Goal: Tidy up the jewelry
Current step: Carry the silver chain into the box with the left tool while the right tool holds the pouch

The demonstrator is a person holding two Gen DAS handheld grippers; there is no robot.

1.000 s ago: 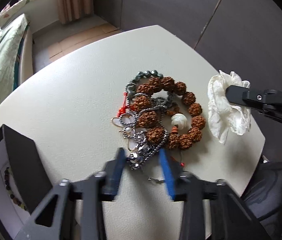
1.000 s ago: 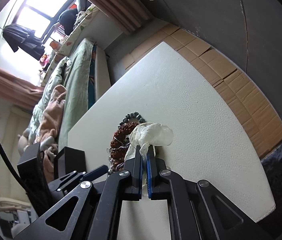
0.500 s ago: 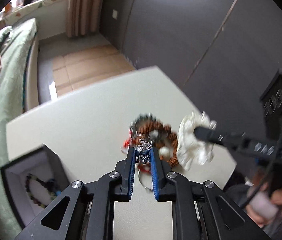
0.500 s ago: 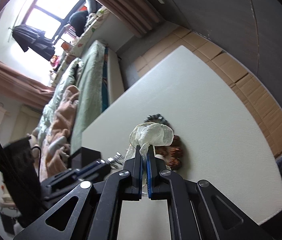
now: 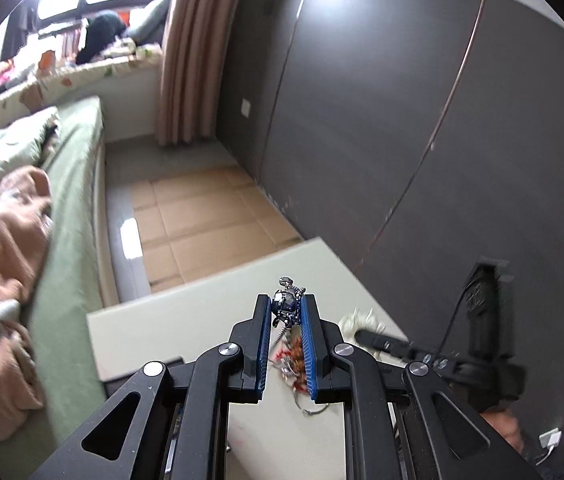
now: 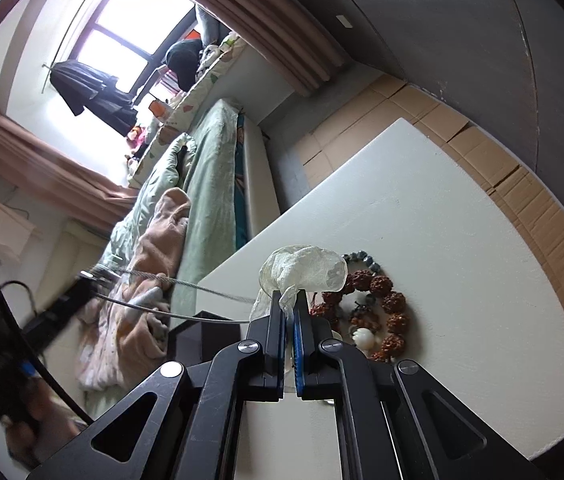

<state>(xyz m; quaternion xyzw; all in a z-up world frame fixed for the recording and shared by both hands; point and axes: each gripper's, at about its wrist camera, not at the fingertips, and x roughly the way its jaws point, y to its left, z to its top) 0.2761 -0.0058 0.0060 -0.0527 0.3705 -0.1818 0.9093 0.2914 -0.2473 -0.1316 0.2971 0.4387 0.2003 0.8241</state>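
Observation:
My left gripper (image 5: pixel 287 307) is shut on a silver chain necklace (image 5: pixel 288 305), held high above the white table (image 5: pixel 186 320). The chain hangs taut down toward the jewelry pile (image 5: pixel 296 360). In the right wrist view the silver chain (image 6: pixel 186 286) runs as two tight strands from the blurred left gripper (image 6: pixel 88 280) to behind the scrunchie. My right gripper (image 6: pixel 290 300) is shut on a white scrunchie (image 6: pixel 302 272), just above the table. A brown bead bracelet (image 6: pixel 388 312) with a white bead (image 6: pixel 362 336) and a dark green bracelet (image 6: pixel 362 258) lie beside it.
An open black jewelry box (image 6: pixel 202 328) stands at the table's near left corner. A bed (image 5: pixel 70 200) with green and peach bedding lies left of the table. Cardboard (image 5: pixel 202 220) covers the floor beyond, with a dark wall (image 5: pixel 402 120) behind. A person's hand (image 5: pixel 502 428) holds the right tool.
The left gripper closed on the silver chain and rose well above the table, drawing the chain up out of the pile. The right gripper kept its hold on the scrunchie and barely shifted.

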